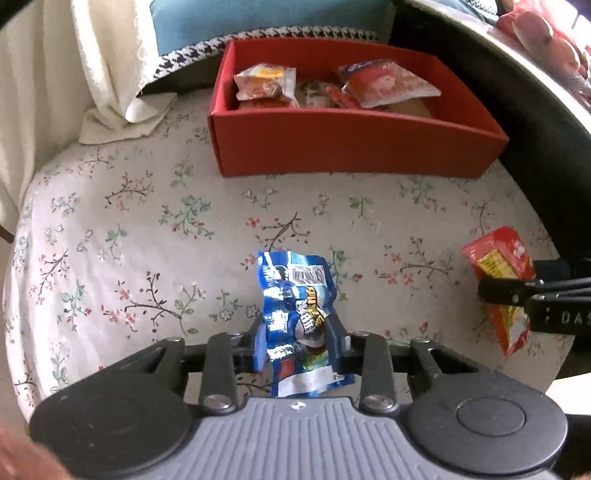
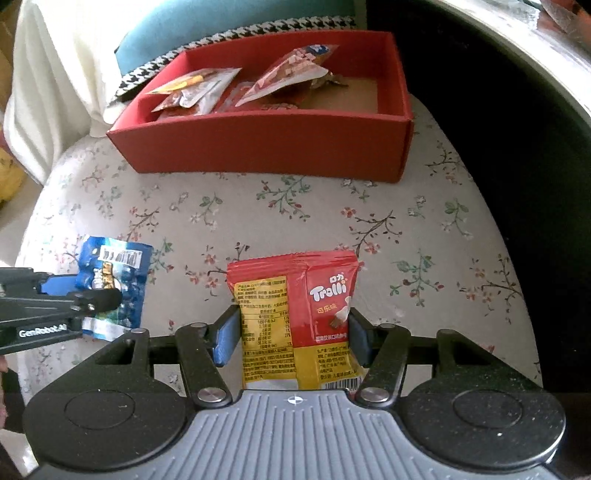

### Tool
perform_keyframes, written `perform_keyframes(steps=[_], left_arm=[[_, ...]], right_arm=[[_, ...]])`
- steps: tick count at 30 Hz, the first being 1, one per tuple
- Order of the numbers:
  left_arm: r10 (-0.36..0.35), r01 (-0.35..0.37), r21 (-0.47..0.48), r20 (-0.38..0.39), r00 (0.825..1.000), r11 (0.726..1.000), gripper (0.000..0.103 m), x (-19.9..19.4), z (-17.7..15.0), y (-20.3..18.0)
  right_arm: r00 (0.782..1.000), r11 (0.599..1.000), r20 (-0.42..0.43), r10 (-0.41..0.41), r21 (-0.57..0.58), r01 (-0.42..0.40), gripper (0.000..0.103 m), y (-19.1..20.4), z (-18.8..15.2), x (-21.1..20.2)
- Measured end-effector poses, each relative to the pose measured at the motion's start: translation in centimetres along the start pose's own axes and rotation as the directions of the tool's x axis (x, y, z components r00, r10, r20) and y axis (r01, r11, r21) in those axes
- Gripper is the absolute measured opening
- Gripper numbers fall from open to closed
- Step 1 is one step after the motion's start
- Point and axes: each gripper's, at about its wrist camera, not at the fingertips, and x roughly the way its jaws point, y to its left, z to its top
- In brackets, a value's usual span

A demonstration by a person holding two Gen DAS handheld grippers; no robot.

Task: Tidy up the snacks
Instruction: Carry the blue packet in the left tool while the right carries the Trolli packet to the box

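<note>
My left gripper (image 1: 295, 332) is shut on a crumpled blue snack packet (image 1: 295, 288), which bends between the pads above the floral cloth. My right gripper (image 2: 293, 332) is shut on a red and yellow Trolli gummy packet (image 2: 295, 295), held upright by its sides. Each view catches the other hand: the blue packet (image 2: 114, 280) and left gripper (image 2: 98, 299) at the left edge, the red packet (image 1: 498, 269) and right gripper (image 1: 509, 291) at the right edge. A red box (image 1: 351, 136) (image 2: 266, 144) stands farther back, holding several snack packets (image 1: 384, 83) (image 2: 291, 74).
A floral cloth (image 1: 129, 221) (image 2: 424, 240) covers the round surface. A white cloth (image 1: 107, 66) and a blue cushion with houndstooth trim (image 1: 236, 22) lie behind the box. A dark gap and a shiny rim (image 1: 535, 85) run along the right.
</note>
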Motion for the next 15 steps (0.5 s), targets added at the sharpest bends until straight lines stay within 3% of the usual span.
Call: perform_keyframes(steps=[7,9,11,15], left_arm=[[0.058,-0.059,-0.034,-0.011,0.998,0.998,0.067,1.9,0.0,0.0],[0.084,-0.084,-0.025,0.007,0.996,0.996,0.068,2.4,0.1,-0.7],[0.097,-0.097,-0.007,0.042,0.994,0.995,0.060,2.5,0.1,-1.4],[0.091,-0.092,0.028,0.032,0.995,0.995,0.059,2.1,-0.1,-2.0]], right_arm=[[1.000,1.000,0.005,0.019,-0.014,-0.019,0.067,0.3,0.3,-0.2],[1.000,1.000,0.004,0.014,-0.017,-0.014,0.067,0.2,0.3,-0.2],[1.000,1.000,0.010,0.016,-0.014,-0.016,0.067,0.0,0.2,-0.3],[0.999,1.000,0.039,0.021,0.007,-0.021,0.066,-0.4,0.4,-0.9]])
